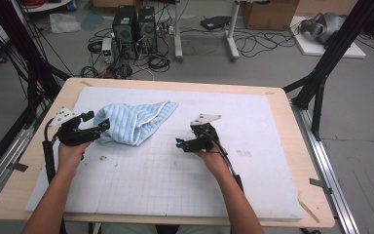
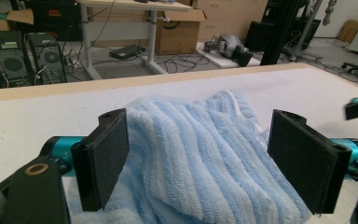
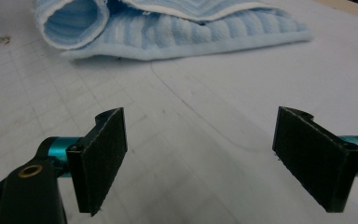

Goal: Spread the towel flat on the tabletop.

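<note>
Pale blue, ribbed and bunched into a soft heap, the terry-cloth towel [image 1: 135, 121] lies on the white gridded mat [image 1: 185, 190] toward its far left part, the mat itself covering most of the light wooden table [image 1: 299, 146]. The left gripper [image 1: 96, 127] sits at the towel's left edge with its two black jaws spread wide on either side of the folded cloth (the pads do not press it). The right gripper [image 1: 181, 144] rests on the mat near the middle, jaws likewise wide apart with nothing between them, pointing toward the towel, which lies a little way ahead of it [image 3: 168, 25].
</note>
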Demonstrator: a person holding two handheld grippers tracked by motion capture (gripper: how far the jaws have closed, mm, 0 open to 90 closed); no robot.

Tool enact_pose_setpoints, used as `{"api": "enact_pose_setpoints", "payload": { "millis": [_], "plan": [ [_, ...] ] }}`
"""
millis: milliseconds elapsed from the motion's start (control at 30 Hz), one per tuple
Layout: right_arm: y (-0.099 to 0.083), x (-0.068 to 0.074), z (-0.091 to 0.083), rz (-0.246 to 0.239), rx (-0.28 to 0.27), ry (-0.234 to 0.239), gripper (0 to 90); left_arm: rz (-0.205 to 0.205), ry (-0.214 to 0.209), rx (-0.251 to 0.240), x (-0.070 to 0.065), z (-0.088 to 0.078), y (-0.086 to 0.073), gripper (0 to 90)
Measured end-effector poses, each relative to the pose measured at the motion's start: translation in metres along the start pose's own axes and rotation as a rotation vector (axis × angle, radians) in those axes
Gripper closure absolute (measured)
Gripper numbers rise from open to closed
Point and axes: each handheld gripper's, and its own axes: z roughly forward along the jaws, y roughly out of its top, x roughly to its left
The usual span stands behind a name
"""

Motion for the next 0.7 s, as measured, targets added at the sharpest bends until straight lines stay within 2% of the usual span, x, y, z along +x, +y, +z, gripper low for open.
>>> {"api": "enact_pose_setpoints", "payload": {
  "millis": [67, 300, 333, 400, 467, 500, 533, 567, 633, 667, 700],
  "plan": [
    [0.01, 0.002, 0.017, -0.023, 0.017, 0.014, 20.5, -0.003, 0.003, -0.001, 0.0, 0.0, 0.0, 21.7],
    [0.044, 0.008, 0.07, -0.046, 0.052, 0.045, 25.2, -0.019, 0.009, -0.008, 0.005, -0.003, -0.001, 22.4],
    [0.044, 0.008, 0.07, -0.046, 0.052, 0.045, 25.2, -0.02, 0.011, -0.006, 0.006, -0.003, -0.001, 22.4],
    [0.05, 0.01, 0.081, -0.055, 0.064, 0.042, 25.3, -0.023, 0.011, -0.003, 0.006, -0.003, -0.002, 22.4],
    [0.055, 0.012, 0.09, -0.042, 0.069, 0.05, 25.3, -0.022, 0.008, 0.001, 0.006, -0.003, -0.002, 22.5],
    [0.059, 0.015, 0.101, -0.047, 0.081, 0.044, 26.7, -0.021, 0.009, 0.002, 0.006, -0.003, -0.003, 22.7],
    [0.059, 0.015, 0.101, -0.047, 0.081, 0.044, 26.7, -0.023, 0.01, 0.002, 0.006, -0.003, -0.003, 22.7],
    [0.06, 0.016, 0.106, -0.05, 0.088, 0.046, 28.9, -0.023, 0.009, 0.003, 0.007, -0.003, -0.003, 22.7],
    [0.06, 0.02, 0.115, -0.087, 0.128, 0.03, 40.9, -0.03, 0.016, -0.001, 0.008, -0.003, -0.003, 22.8],
    [0.059, 0.021, 0.118, -0.094, 0.129, 0.028, 43.0, -0.032, 0.016, 0.001, 0.008, -0.004, -0.004, 22.8],
    [0.058, 0.02, 0.118, -0.072, 0.127, 0.031, 46.6, -0.034, 0.019, 0.0, 0.009, -0.004, -0.004, 22.8]
  ]
}}
